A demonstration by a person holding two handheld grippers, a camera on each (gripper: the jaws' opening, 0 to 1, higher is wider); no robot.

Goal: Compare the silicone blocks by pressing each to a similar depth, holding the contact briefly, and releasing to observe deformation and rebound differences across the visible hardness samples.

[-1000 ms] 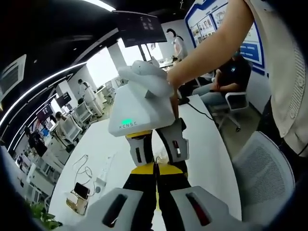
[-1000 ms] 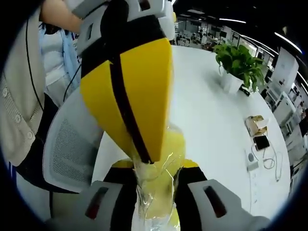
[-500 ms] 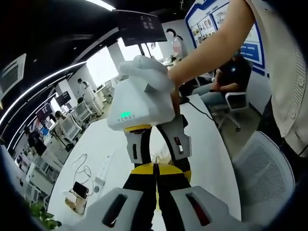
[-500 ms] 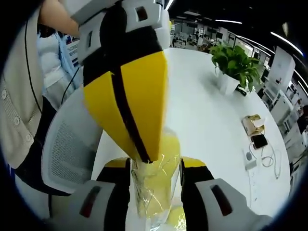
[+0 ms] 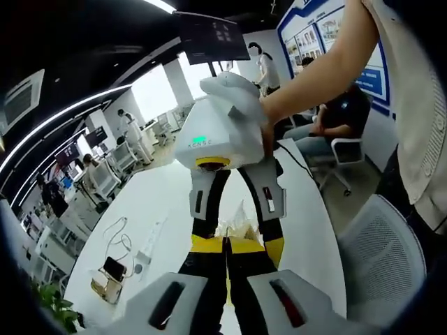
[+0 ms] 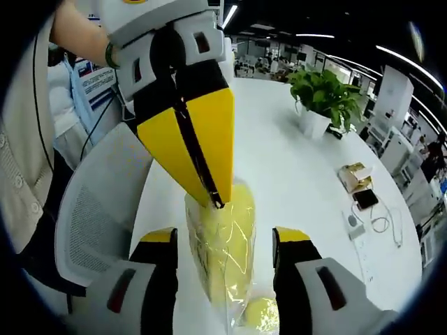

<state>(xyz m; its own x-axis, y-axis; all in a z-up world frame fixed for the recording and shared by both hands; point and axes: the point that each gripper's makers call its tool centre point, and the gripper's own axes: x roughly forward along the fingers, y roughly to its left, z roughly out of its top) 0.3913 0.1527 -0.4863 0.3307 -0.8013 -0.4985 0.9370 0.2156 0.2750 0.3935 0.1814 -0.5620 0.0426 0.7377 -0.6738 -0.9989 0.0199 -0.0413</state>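
Left gripper view: left gripper's yellow-tipped jaws (image 5: 227, 246) are together, pinched on the top edge of a clear crinkly plastic bag w/ pale yellow silicone block (image 5: 239, 222) inside, judging by the right gripper view. Just beyond, facing it, the right gripper (image 5: 236, 241) hangs from a person's hand (image 5: 262, 124), its two black-and-yellow jaws spread apart on either side of the bag, no contact visible. Left of that, on the long white table (image 5: 160, 209): a small tan box w/ a dark phone (image 5: 112, 278) and a white cable (image 5: 120, 244). Grey mesh office chair (image 5: 380, 255) at right, beside the table edge.

Right gripper view, left to right: mesh chair (image 6: 94, 220), then the left gripper (image 6: 218, 204) coming down from the top, its tips shut on the bag's upper edge. Bagged yellow block (image 6: 220, 248) hangs between the right gripper's own jaws (image 6: 223, 241), which stand apart w/ gaps on both sides, so not squeezing now. A second small round yellow sample (image 6: 258, 312) sits lower in the same bag. Further right: potted green plant (image 6: 323, 94), tan box + phone (image 6: 357, 183).

Progress, as a judgement: this looks like the release part of one press on the larger block, jaws off and the block at rest shape; can't tell rebound from this alone. Round sample prob. not yet pressed; any other hardness samples not identifiable. Most of the comparison likely remains.
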